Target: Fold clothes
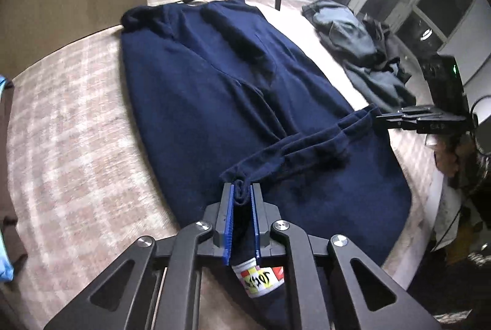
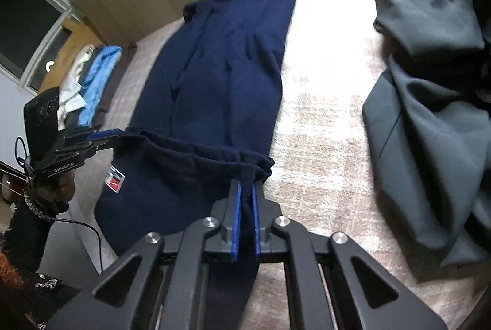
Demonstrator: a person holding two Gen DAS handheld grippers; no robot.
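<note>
A long navy garment (image 1: 196, 90) lies stretched along a pale patterned bed surface (image 1: 67, 121). Its near hem is lifted off the bed and held taut between both grippers. My left gripper (image 1: 243, 192) is shut on one corner of that hem, with a printed label (image 1: 260, 279) hanging below the fingers. In the left wrist view my right gripper (image 1: 380, 117) pinches the other corner at the right. In the right wrist view my right gripper (image 2: 245, 190) is shut on the navy garment (image 2: 221, 60), and my left gripper (image 2: 118, 135) grips the hem at the left.
A heap of grey clothes (image 1: 362, 53) lies on the far right of the bed, also large in the right wrist view as the grey heap (image 2: 429, 90). Blue and white folded items (image 2: 92, 78) sit at the left. A person's hand (image 2: 52, 188) holds the left tool.
</note>
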